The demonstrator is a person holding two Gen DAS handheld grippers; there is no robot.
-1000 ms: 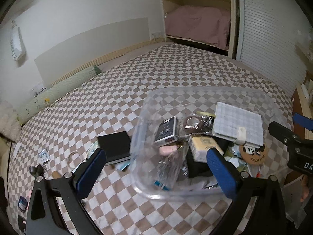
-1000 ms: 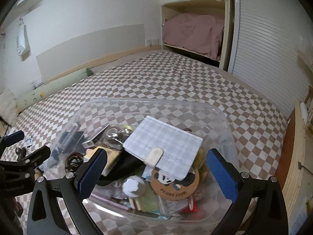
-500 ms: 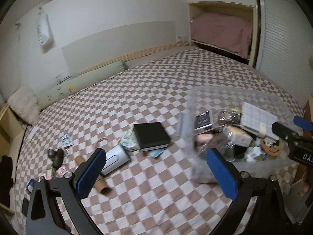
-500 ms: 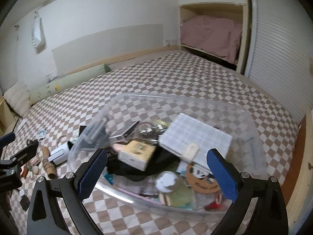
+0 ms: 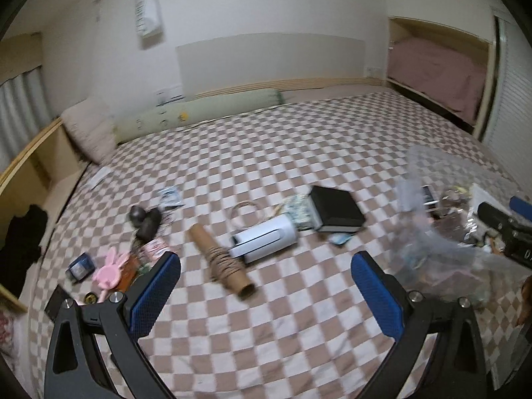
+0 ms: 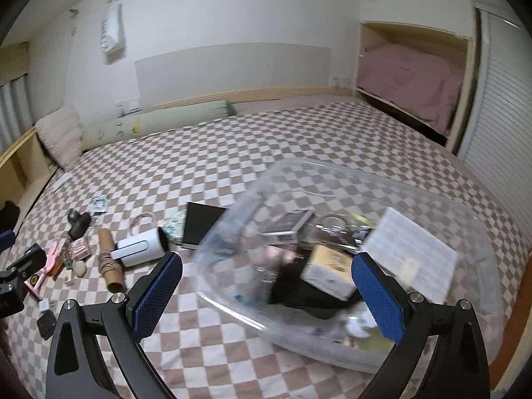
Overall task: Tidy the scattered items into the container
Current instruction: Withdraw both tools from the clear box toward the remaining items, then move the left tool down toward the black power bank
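A clear plastic container [image 6: 432,206] [image 5: 422,166] holding several items sits on the checkered bed at the right. Scattered on the bed lie a black box [image 5: 335,212] [image 6: 199,224], a white cylinder [image 5: 266,237] [image 6: 141,246], a cardboard tube wound with twine [image 5: 221,261] [image 6: 108,262], a pink bunny item [image 5: 109,267], a dark lump [image 5: 144,221] and a clear ring [image 5: 244,211]. My left gripper [image 5: 266,294] is open and empty, above the bed in front of the tube and cylinder. My right gripper [image 6: 266,294] is open and empty at the container's near left wall.
A green bolster [image 5: 199,113] and a pillow [image 5: 89,129] lie at the bed's far edge by the wall. A wooden shelf edge [image 5: 23,156] is at the left. A closet with pink bedding [image 6: 409,76] is at the back right.
Both views have swung to the left. The left gripper has moved away from the container toward the scattered items. The container now sits further right in both views.
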